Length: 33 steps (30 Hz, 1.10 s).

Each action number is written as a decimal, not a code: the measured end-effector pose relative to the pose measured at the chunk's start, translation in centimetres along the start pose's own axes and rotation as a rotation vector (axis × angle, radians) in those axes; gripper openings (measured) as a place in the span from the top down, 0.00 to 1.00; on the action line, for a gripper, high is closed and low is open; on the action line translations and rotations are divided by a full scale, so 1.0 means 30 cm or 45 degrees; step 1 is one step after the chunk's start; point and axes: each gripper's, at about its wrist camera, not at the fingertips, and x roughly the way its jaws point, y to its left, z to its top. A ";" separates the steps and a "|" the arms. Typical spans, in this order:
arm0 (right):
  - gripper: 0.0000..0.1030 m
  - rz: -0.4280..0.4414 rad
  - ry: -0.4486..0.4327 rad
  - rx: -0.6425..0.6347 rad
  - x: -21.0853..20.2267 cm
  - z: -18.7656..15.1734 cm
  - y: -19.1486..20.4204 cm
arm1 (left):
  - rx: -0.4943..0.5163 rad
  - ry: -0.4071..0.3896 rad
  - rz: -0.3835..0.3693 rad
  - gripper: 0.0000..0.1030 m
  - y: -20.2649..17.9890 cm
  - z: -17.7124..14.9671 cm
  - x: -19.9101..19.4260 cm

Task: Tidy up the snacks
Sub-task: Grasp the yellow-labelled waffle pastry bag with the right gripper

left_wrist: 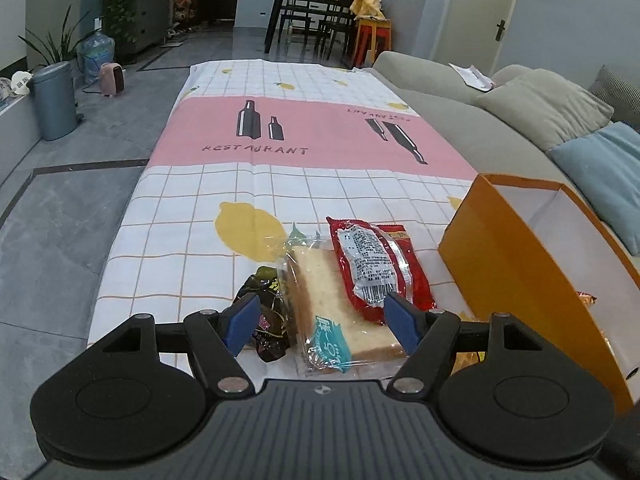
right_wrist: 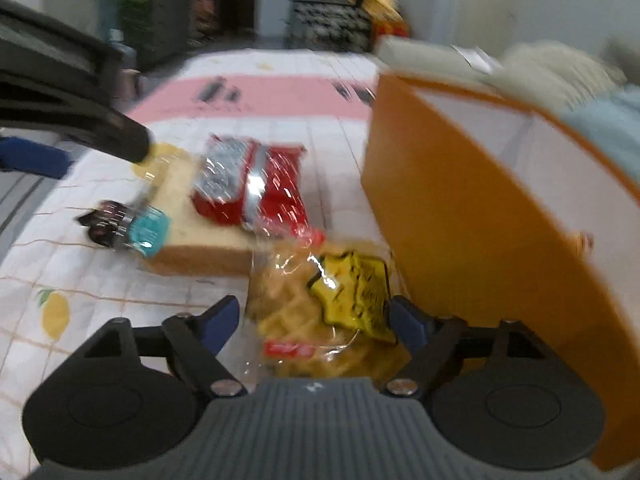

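A long bench [left_wrist: 280, 184] runs down the middle of the room under a cloth of white grid, yellow lemons and a pink band printed with dark bottles and the word RESTAURANT. At its near end the snacks lie bunched together: a wrapped slice of bread [left_wrist: 336, 308] with a teal label, a red packet [left_wrist: 376, 264] resting partly on it, a small dark packet [left_wrist: 264, 312] touching its left side, and a clear bag of yellow snacks [right_wrist: 332, 312] just beside the orange box [left_wrist: 516, 264], which stands open with a white inside. The left gripper [left_wrist: 322, 320] hangs over the bread with its blue fingers [left_wrist: 242, 322] spread to either side, gripping nothing. The right gripper [right_wrist: 310, 320] is over the yellow bag, fingers spread wide and clear of it. A grey sofa [left_wrist: 440, 92] with cushions runs along the right of the bench; across the grey tiled floor [left_wrist: 80, 208] stand a bin [left_wrist: 54, 100], a water jug [left_wrist: 96, 54], plants and a dark dining table [left_wrist: 308, 4].
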 end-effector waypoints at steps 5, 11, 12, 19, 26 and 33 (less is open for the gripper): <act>0.09 0.005 -0.012 0.015 0.011 -0.004 0.013 | -0.068 -0.012 -0.053 0.19 0.025 0.006 0.001; 0.30 0.049 0.009 0.078 -0.023 0.009 -0.032 | -0.124 -0.023 -0.119 0.21 0.030 0.001 0.013; 0.31 0.074 0.023 0.092 -0.033 0.010 -0.045 | -0.152 -0.022 -0.162 0.21 0.035 -0.003 0.015; 0.20 0.282 0.086 -0.042 -0.097 -0.024 -0.031 | -0.147 -0.099 -0.104 0.21 0.029 0.007 0.012; 0.10 0.264 0.149 0.069 -0.030 -0.023 -0.053 | -0.213 -0.067 -0.109 0.21 0.073 0.011 0.031; 0.22 0.257 0.136 0.124 -0.017 -0.019 -0.070 | -0.180 -0.085 -0.072 0.21 0.090 0.017 0.008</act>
